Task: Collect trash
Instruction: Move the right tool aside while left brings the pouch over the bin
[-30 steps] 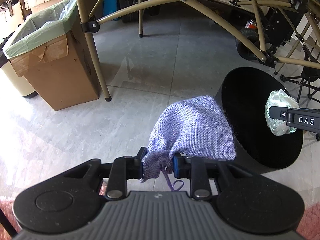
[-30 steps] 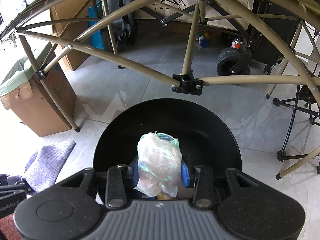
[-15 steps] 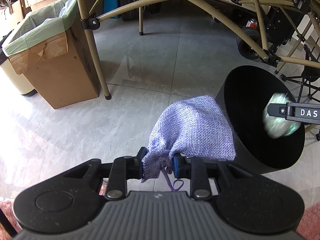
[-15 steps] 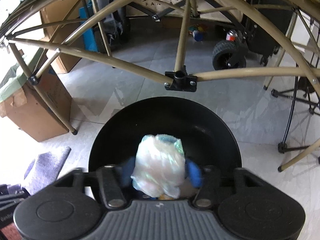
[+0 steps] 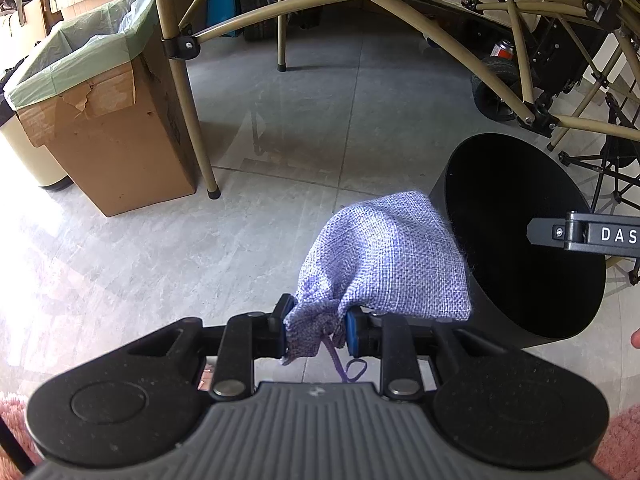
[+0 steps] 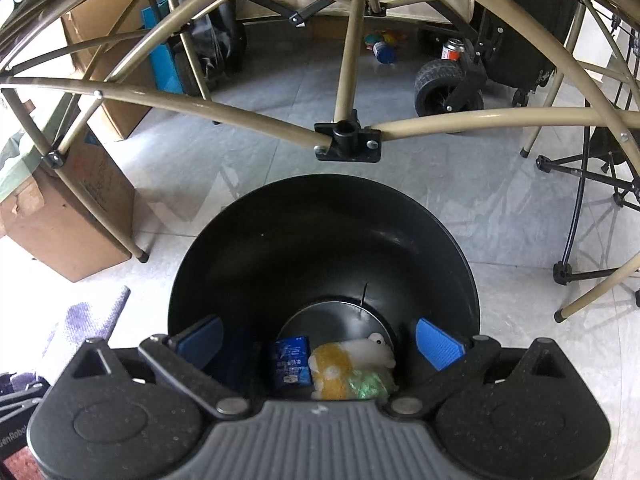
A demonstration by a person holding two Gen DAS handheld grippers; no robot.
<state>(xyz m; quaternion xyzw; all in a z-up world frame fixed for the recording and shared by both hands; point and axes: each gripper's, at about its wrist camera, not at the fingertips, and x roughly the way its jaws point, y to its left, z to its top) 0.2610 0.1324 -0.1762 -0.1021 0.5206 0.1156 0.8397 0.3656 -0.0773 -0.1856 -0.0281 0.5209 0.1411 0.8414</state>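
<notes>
My left gripper (image 5: 316,328) is shut on the neck of a purple woven drawstring pouch (image 5: 384,256), held beside the black round bin (image 5: 472,200). My right gripper (image 6: 320,340) hangs over the mouth of the bin (image 6: 320,216); its jaws are opening wide and nothing is between the blue pads (image 6: 438,344). One of its fingers (image 5: 580,234) shows over the bin in the left wrist view. At the bin's bottom lie a crumpled clear-green plastic bag (image 6: 368,384), a yellow and white piece (image 6: 336,372) and a blue packet (image 6: 292,364). The pouch (image 6: 88,316) appears at lower left.
A cardboard box with a green liner (image 5: 100,120) stands at left on the tiled floor. Tan folding-frame tubes (image 6: 348,136) cross above and behind the bin, one leg (image 5: 188,120) near the box. A black wheel (image 6: 440,84) and black stand legs (image 6: 580,216) are at right.
My right gripper has opened and the plastic bag it held has dropped into the black bin. The left gripper and the pouch have stayed put.
</notes>
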